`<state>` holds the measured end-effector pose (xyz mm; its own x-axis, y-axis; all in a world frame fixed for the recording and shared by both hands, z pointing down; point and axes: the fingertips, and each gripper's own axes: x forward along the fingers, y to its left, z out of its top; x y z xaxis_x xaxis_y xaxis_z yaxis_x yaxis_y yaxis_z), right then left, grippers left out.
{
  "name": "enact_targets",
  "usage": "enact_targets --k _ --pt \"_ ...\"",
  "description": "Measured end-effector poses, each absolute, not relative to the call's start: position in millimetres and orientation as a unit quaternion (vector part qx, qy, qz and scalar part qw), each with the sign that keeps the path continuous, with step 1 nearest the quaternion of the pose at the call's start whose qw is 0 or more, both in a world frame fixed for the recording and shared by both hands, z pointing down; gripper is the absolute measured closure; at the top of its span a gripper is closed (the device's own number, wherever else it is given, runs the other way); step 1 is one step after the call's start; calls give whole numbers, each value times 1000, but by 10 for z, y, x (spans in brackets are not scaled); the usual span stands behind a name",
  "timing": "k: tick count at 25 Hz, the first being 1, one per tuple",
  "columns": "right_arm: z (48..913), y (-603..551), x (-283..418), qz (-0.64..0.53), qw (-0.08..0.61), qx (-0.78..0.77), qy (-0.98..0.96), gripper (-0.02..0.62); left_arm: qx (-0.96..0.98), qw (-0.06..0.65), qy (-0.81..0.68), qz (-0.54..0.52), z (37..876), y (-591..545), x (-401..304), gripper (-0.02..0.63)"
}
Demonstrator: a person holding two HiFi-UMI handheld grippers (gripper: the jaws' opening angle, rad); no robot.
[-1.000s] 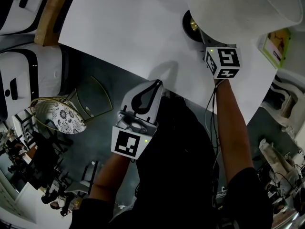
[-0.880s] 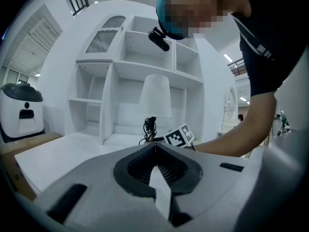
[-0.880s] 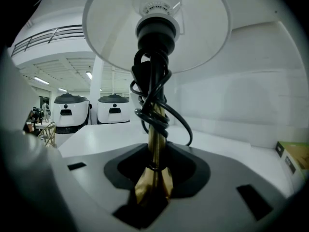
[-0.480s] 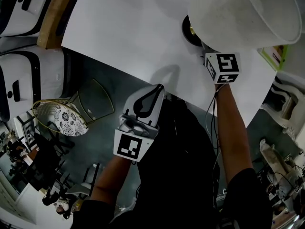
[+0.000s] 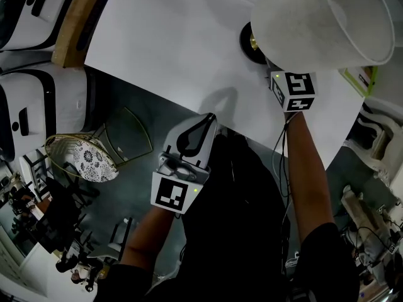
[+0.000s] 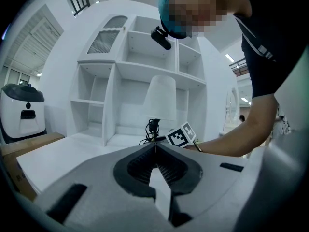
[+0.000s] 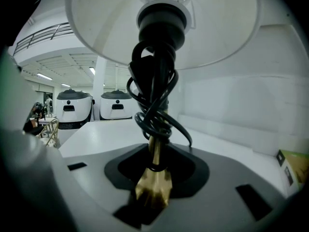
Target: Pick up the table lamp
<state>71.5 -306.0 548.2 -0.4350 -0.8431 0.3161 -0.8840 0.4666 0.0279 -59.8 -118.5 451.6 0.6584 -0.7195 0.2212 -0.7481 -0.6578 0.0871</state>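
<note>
The table lamp has a white shade point(image 5: 318, 24), a brass stem point(image 7: 154, 153) wrapped in black cord point(image 7: 154, 100), and a black base point(image 5: 250, 43) on the white table point(image 5: 170, 43). My right gripper point(image 5: 271, 63) reaches under the shade. Its jaws have just been closing, and they are now shut on the brass stem, which sits in their notch point(image 7: 153, 180). My left gripper point(image 5: 204, 119) is shut and empty, hovering at the table's near edge. From the left gripper point(image 6: 155, 146), the lamp point(image 6: 161, 98) stands farther off, with the right gripper's marker cube point(image 6: 181, 135) beside it.
A green-edged card point(image 5: 363, 77) lies at the table's right edge. On the floor to the left is a wire chair with a patterned cushion point(image 5: 82, 156), beside white machines point(image 5: 38, 106). White shelving point(image 6: 120, 81) stands behind the table.
The lamp shade has tilted, so more of its open rim shows at the right. Both grippers stay about where they were.
</note>
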Motion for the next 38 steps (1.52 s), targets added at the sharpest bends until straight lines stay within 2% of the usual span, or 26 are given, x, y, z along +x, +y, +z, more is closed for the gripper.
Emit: enact_targets --k 8,22,38 --pt "5483 -3118 647 71 153 501 -849 466 904 85 -411 83 4484 -1225 -631 589" --pt "5439 -3215 638 89 125 502 -851 456 906 83 -407 86 4457 -1206 -606 589" --pt "5274 -3209 569 87 145 488 -856 494 901 82 -417 83 4356 -1179 -632 589"
